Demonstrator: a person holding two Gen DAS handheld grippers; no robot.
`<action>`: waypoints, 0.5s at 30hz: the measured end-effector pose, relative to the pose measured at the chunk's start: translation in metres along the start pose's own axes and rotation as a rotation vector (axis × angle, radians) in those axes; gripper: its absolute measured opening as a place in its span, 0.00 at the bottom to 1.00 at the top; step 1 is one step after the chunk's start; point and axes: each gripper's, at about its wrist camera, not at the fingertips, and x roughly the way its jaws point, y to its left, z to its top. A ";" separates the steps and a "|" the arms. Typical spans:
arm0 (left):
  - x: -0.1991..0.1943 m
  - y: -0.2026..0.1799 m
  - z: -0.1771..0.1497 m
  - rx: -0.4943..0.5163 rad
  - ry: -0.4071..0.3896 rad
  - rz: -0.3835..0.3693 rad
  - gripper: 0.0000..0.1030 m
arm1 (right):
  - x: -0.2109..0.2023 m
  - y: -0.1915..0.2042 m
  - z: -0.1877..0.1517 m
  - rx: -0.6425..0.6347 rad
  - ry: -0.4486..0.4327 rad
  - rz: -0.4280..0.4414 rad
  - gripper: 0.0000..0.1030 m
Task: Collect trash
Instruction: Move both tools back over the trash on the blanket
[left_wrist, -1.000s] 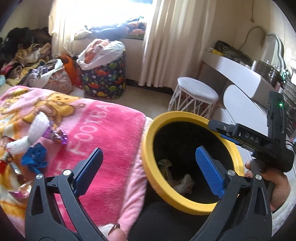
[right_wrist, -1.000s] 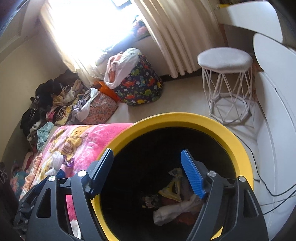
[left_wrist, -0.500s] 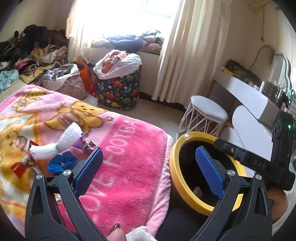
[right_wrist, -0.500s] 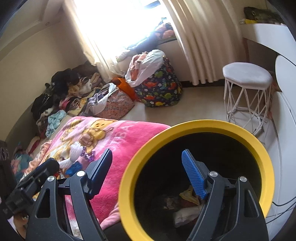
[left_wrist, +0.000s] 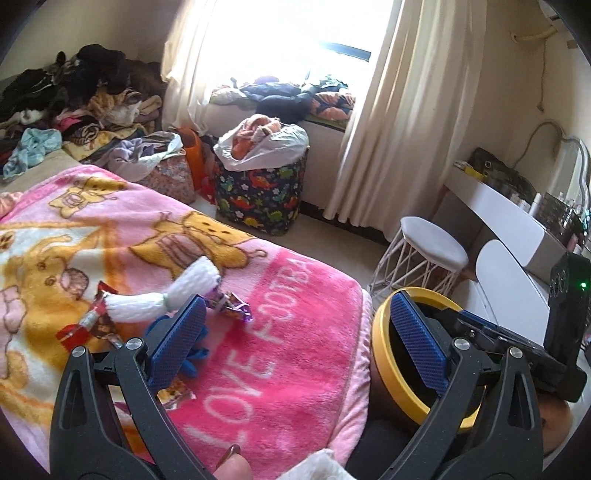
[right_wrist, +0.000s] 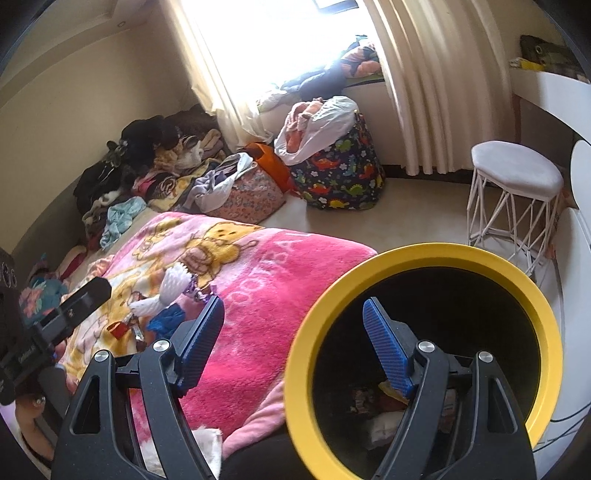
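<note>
Attention is shifted from the yellow-rimmed black bin (right_wrist: 424, 354), lower right, back to litter on the pink blanket (left_wrist: 280, 354): white crumpled tissue (left_wrist: 177, 295), wrappers (left_wrist: 231, 304). Left gripper (left_wrist: 295, 339) and right gripper (right_wrist: 291, 343) are held apart, empty.

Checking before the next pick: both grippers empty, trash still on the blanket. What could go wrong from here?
1. The wrappers, white tissue and blue scrap lie bunched together; the open left gripper may pinch several, or snag the plush pink blanket.
2. The yellow-rimmed bin sits tight against the bed edge; a swinging right gripper could knock its rim.
</note>
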 end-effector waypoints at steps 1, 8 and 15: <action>-0.002 0.004 0.001 -0.007 -0.005 0.005 0.89 | 0.000 0.004 0.000 -0.008 0.001 0.003 0.73; -0.011 0.028 0.002 -0.048 -0.028 0.036 0.89 | 0.002 0.028 -0.004 -0.058 0.013 0.029 0.76; -0.018 0.064 0.001 -0.105 -0.042 0.081 0.89 | 0.014 0.063 -0.015 -0.110 0.058 0.085 0.76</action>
